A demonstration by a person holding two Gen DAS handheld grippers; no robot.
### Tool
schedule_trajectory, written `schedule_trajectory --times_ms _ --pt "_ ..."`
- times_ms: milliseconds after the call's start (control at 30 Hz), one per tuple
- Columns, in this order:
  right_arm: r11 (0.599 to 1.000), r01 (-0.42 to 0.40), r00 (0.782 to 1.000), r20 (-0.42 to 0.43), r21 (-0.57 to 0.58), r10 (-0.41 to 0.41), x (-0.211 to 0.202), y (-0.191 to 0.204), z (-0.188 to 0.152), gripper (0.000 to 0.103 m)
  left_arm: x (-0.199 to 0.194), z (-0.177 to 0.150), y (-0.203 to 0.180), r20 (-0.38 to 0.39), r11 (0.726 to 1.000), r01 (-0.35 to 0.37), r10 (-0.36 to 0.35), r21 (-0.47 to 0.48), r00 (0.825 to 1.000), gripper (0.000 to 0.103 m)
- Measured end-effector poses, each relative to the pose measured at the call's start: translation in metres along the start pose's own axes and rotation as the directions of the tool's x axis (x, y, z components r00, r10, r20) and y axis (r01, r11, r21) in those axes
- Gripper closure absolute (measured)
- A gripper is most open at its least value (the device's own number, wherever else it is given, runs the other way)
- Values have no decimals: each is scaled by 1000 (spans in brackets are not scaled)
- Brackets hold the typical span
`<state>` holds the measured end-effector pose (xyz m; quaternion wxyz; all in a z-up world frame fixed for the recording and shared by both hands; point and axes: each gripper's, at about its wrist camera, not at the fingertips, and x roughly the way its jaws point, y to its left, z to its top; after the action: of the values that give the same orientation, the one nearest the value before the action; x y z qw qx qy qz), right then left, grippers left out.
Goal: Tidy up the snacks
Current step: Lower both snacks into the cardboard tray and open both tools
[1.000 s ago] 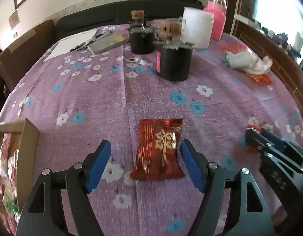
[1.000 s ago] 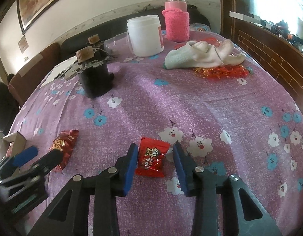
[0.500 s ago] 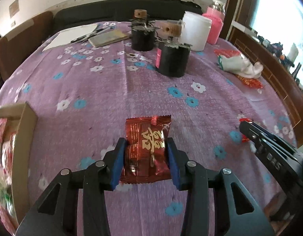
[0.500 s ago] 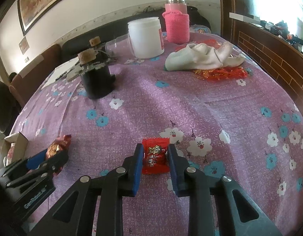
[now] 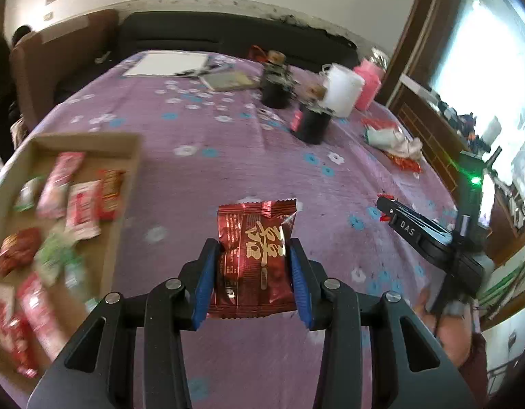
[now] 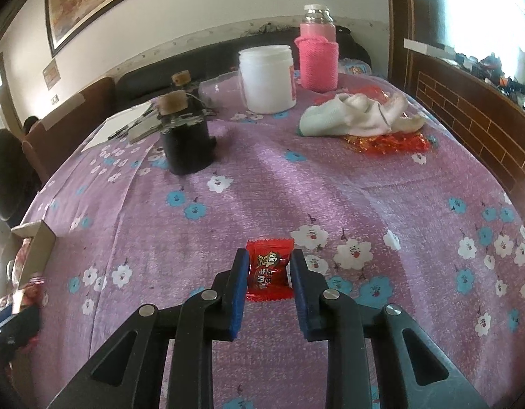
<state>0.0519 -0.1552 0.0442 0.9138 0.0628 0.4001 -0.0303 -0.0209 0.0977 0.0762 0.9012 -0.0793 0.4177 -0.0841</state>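
Note:
My left gripper [image 5: 253, 248] is shut on a dark red snack packet [image 5: 255, 259] with gold characters and holds it above the purple flowered tablecloth [image 5: 228, 156]. A cardboard box [image 5: 126, 177] with several snack packets inside sits to its left. My right gripper [image 6: 266, 255] is shut on a small bright red candy packet [image 6: 270, 269], just over the cloth. The right gripper also shows in the left wrist view [image 5: 385, 202] at the right. The box corner [image 6: 40, 245] shows at the left of the right wrist view.
Two black jars with cork stoppers [image 5: 310, 126] [image 5: 276, 88], a white tub [image 6: 267, 78], a pink-sleeved bottle [image 6: 317, 58], a white cloth [image 6: 358, 116] over red wrappers, and papers [image 5: 163, 63] stand at the back. A wooden wall runs along the right.
Both grippers closed on their packets. The left one lifted its packet and swung left, bringing the box into view. The right one holds its candy in about the same place.

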Motion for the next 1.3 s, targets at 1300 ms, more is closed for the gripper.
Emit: schedule_trajectory --times_ms 1300 --pt "809 -398 917 -209 -433 339 -65 316 -76 78 -90 -90 194 34 935 -66 83 -347 996 56"
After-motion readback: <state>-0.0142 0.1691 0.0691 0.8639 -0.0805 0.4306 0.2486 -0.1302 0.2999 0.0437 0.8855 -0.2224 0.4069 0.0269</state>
